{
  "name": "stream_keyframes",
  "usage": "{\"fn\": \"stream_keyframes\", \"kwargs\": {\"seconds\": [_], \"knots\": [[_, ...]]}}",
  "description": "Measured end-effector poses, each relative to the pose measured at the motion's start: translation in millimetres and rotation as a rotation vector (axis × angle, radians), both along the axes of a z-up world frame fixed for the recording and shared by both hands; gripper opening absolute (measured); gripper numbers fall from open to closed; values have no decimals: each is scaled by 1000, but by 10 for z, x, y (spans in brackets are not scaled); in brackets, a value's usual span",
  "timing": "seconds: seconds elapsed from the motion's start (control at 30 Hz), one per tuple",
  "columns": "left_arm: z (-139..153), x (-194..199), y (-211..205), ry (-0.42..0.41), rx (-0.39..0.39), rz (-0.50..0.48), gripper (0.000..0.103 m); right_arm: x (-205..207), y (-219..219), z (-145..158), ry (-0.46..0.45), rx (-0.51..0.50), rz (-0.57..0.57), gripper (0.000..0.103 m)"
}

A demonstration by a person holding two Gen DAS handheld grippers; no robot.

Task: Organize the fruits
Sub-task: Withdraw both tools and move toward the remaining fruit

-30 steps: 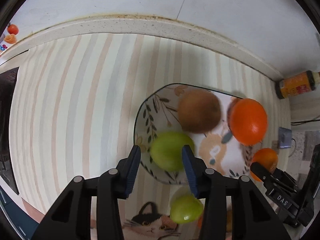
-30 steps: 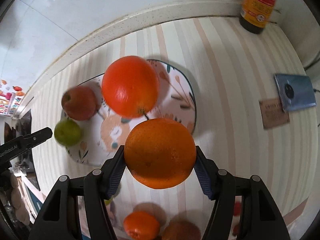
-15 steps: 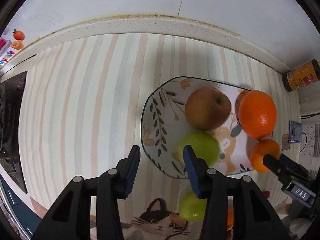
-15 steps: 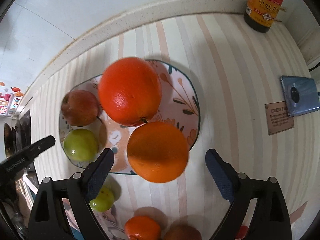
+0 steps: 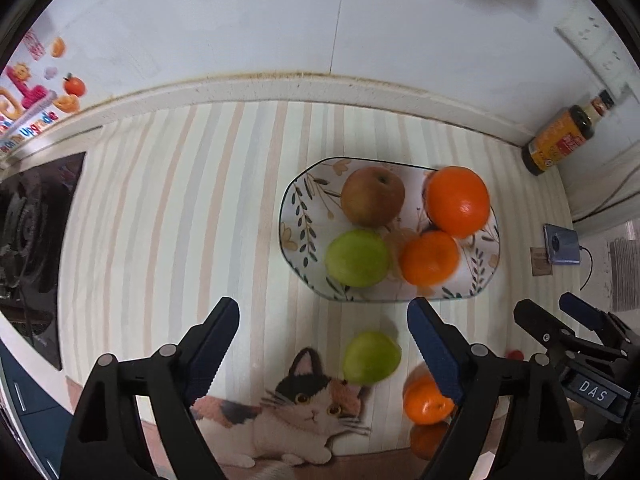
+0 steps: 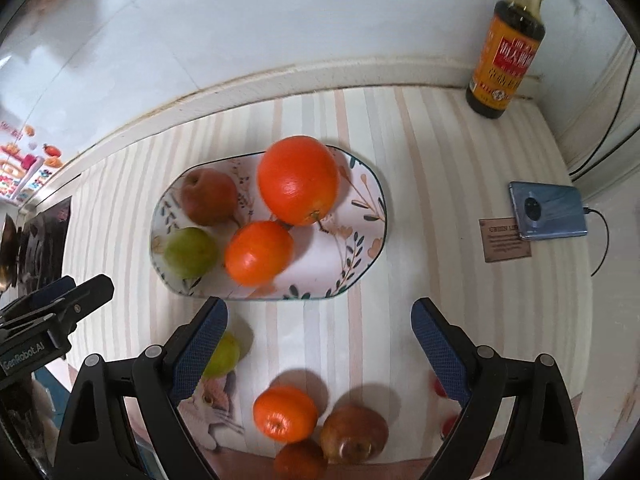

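Observation:
A floral plate on the striped mat holds a brown-red apple, a green apple, a large orange and a smaller orange. My left gripper is open and empty, pulled back from the plate. My right gripper is open and empty, also short of the plate. Loose near the front lie a green apple, an orange and a red apple.
A sauce bottle stands at the back right by the wall. A blue phone with a cable and a small brown card lie at the right. A dark stove is at the left.
My right gripper opened and let the smaller orange down onto the plate, then drew back. My left gripper opened wider and pulled back from the green apple on the plate.

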State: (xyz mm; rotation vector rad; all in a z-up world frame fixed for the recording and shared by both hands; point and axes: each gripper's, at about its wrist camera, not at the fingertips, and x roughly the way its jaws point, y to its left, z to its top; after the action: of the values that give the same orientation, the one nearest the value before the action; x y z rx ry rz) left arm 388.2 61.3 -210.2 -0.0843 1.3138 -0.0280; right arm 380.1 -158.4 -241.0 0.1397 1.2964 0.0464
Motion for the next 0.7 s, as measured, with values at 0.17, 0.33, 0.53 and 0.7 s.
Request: {"fn": "stream_keyframes", "kwargs": {"seconds": [0.17, 0.33, 0.53, 0.7], "knots": [[222, -324, -32, -61, 44, -14, 86, -295, 43, 188, -34, -10, 11, 95], [444, -563, -6, -115, 61, -13, 86, -593, 75, 477, -92, -33, 17, 95], [758, -855, -4, -186, 59, -26, 86, -902, 116, 835, -155, -37, 20, 95], [961, -1013, -42, -227, 51, -41, 86, -1110, 133, 1083, -202, -43, 17, 95]]}}
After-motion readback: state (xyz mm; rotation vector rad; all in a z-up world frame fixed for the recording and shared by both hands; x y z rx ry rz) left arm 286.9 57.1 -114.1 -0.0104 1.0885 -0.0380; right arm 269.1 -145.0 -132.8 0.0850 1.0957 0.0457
